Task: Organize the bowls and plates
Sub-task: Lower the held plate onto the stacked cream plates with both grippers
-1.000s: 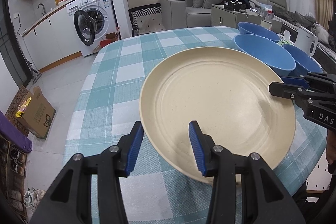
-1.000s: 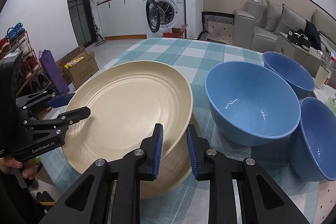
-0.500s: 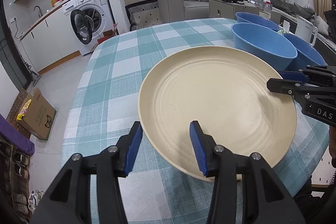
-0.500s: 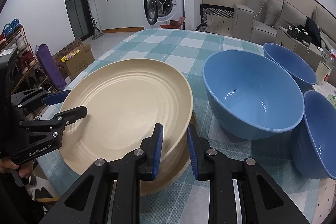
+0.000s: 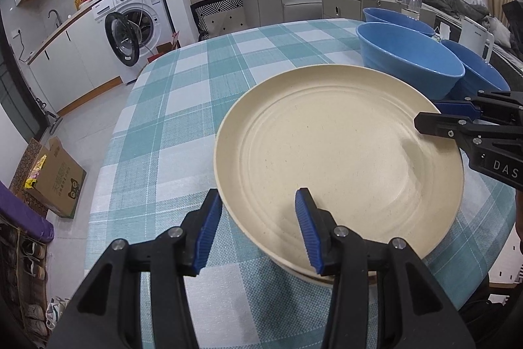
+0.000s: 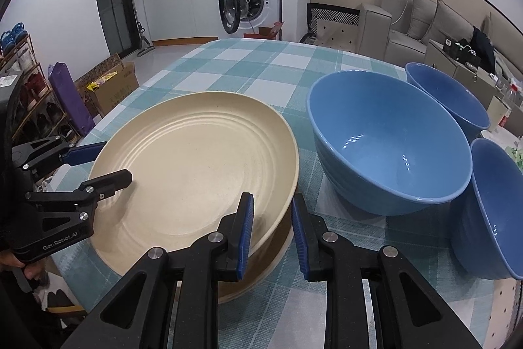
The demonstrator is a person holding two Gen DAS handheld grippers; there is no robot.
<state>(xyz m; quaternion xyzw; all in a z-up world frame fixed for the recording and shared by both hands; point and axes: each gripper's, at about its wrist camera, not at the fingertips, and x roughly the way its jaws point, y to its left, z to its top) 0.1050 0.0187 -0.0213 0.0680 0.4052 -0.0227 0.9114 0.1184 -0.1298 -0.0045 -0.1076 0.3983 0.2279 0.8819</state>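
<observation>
My left gripper [image 5: 258, 224] sits w/ its jaws spread apart, straddling the rim of the top cream plate [image 5: 336, 159] at about 7 o'clock of the plate, 1 finger outside on the checked tablecloth [image 5: 183, 107], 1 over the plate's inner slope; nothing pinched yet. My right gripper [image 6: 271, 231] is also parted, straddling the rim on the opposite side, approx 4 o'clock in the right wrist view, pads near the edge but whether they touch it I can't tell. The plate sits on the table at the near edge, on top of at least 1 more cream plate [image 6: 261, 270] whose rim peeks out underneath, so the plates look stacked already. My guess on handling: stiff, rigid, smooth glaze so prob slippery, chips if dropped, moderate weight for 1 gripper, hence a 2-sided hold. Best grab is the raised rim, pads either side of the lip, not the flat middle. Containers: 3 blue bowls, all empty as far as I see. The big bowl [image 6: 389, 146] is at 2 o'clock from the plate, just beside it, a 2nd bowl [image 6: 447, 94] behind it at 1 o'clock, a 3rd bowl [image 6: 493, 211] at 3 o'clock, touching or nearly touching the big 1. Bowls aren't nested yet, so I judge that's the part left.
</observation>
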